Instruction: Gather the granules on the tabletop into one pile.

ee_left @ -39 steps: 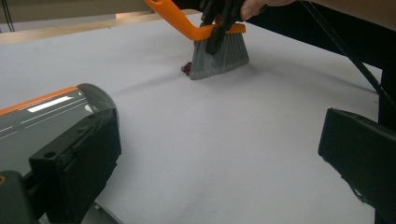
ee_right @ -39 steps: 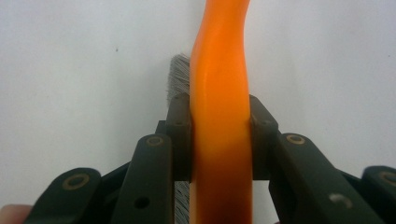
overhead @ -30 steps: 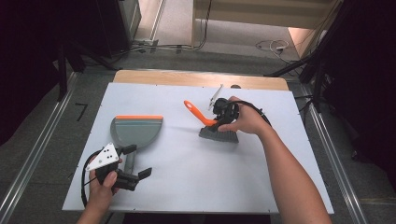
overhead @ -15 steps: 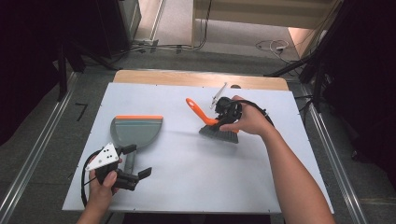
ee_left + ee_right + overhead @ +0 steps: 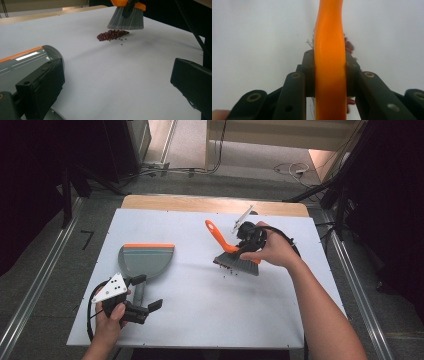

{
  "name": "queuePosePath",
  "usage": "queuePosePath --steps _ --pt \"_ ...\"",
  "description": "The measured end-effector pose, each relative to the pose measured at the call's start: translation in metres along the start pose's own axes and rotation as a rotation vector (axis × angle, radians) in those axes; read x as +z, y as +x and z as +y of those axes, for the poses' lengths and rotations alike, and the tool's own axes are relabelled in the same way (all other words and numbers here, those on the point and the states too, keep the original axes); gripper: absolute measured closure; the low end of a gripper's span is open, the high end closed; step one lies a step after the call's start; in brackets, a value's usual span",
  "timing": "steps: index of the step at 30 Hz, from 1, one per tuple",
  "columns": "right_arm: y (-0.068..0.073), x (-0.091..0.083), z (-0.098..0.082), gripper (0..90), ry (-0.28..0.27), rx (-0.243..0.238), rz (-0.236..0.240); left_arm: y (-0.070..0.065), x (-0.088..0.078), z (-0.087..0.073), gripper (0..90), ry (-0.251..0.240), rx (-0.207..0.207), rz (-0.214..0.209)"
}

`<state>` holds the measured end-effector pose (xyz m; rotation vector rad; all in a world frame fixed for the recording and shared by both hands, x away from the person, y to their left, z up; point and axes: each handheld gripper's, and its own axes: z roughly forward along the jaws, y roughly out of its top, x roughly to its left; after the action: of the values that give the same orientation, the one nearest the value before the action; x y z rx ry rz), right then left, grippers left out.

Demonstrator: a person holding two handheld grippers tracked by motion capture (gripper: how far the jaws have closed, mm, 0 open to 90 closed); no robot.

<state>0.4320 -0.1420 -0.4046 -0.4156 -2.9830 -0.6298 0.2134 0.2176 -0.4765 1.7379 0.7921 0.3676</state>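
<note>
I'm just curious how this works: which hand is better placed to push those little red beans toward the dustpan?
The right. Its gripper already clamps the brush by its orange handle, bristles just above the beans. The left gripper sits open by the dustpan.

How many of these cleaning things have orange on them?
2. The dustpan, with an orange front edge, lies at the table's left by the left tool. The brush, with an orange handle, is held in the right tool above the beans.
</note>
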Motion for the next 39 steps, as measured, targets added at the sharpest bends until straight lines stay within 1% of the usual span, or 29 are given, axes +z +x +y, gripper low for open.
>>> queuePosePath --steps 2,4,5,7,9,10,12,16,17,18,20,22,24,27,28,30,31,32,36,39 --pt "0.008 0.008 0.001 68.2 0.011 0.000 0.020 0.000 0.000 0.000 0.2 0.004 0.001 0.001" --pt "0.014 0.020 0.003 68.1 0.036 -0.001 0.049 -0.001 0.001 0.000 0.2 0.002 0.001 -0.002" --pt "0.017 0.027 0.004 68.2 0.059 -0.008 0.062 -0.001 0.001 0.000 0.2 0.003 0.001 -0.002" --pt "0.019 0.037 0.007 68.1 0.077 -0.010 0.082 -0.002 0.001 0.000 0.2 0.003 0.002 -0.003" --pt "0.018 0.043 0.009 68.2 0.099 -0.003 0.078 -0.002 0.001 0.000 0.3 0.003 0.003 -0.003" --pt "0.016 0.045 0.010 68.1 0.102 0.014 0.063 -0.002 0.001 0.000 0.2 0.002 0.003 -0.002" --pt "0.009 0.045 0.010 68.1 0.102 0.026 0.061 -0.001 0.000 0.000 0.3 0.001 0.001 0.000" --pt "-0.002 0.041 0.007 68.0 0.086 0.052 0.032 0.000 -0.001 0.000 0.2 0.001 0.000 0.002" --pt "-0.004 0.041 0.006 68.0 0.078 0.069 0.016 0.000 -0.001 0.000 0.3 0.001 -0.001 0.001" --pt "-0.006 0.040 0.006 68.0 0.080 0.059 0.007 0.000 0.000 0.000 0.3 0.001 -0.001 0.000" --pt "-0.007 0.038 0.006 68.1 0.084 0.077 -0.021 0.000 0.000 0.000 0.2 0.002 0.001 -0.001" --pt "-0.008 0.035 0.006 68.2 0.077 0.082 -0.037 -0.001 0.000 0.000 0.2 0.001 0.002 -0.001" --pt "-0.008 0.033 0.005 68.2 0.060 0.079 -0.035 -0.001 0.000 0.000 0.3 0.001 0.002 0.001" --pt "-0.007 0.025 0.004 68.1 0.032 0.098 -0.041 -0.001 -0.001 0.000 0.2 0.004 0.001 0.002" --pt "-0.008 0.023 0.004 68.2 0.015 0.090 -0.042 -0.001 -0.001 0.000 0.2 0.004 0.001 0.002" --pt "-0.007 0.017 0.002 68.2 -0.005 0.095 -0.049 -0.001 0.000 0.000 0.3 0.003 0.002 0.001" --pt "-0.006 0.014 0.001 68.1 -0.013 0.103 -0.057 -0.001 0.000 0.000 0.2 0.003 0.002 0.001" --pt "-0.005 0.011 0.000 68.2 -0.017 0.119 -0.059 -0.001 0.000 0.000 0.3 0.003 0.002 0.001" --pt "-0.004 0.001 -0.008 68.2 -0.054 0.154 -0.066 -0.001 -0.001 0.000 0.2 0.002 0.002 0.003" --pt "-0.003 -0.005 -0.018 68.2 -0.087 0.191 -0.072 0.000 -0.001 0.000 0.3 0.003 0.004 0.005"
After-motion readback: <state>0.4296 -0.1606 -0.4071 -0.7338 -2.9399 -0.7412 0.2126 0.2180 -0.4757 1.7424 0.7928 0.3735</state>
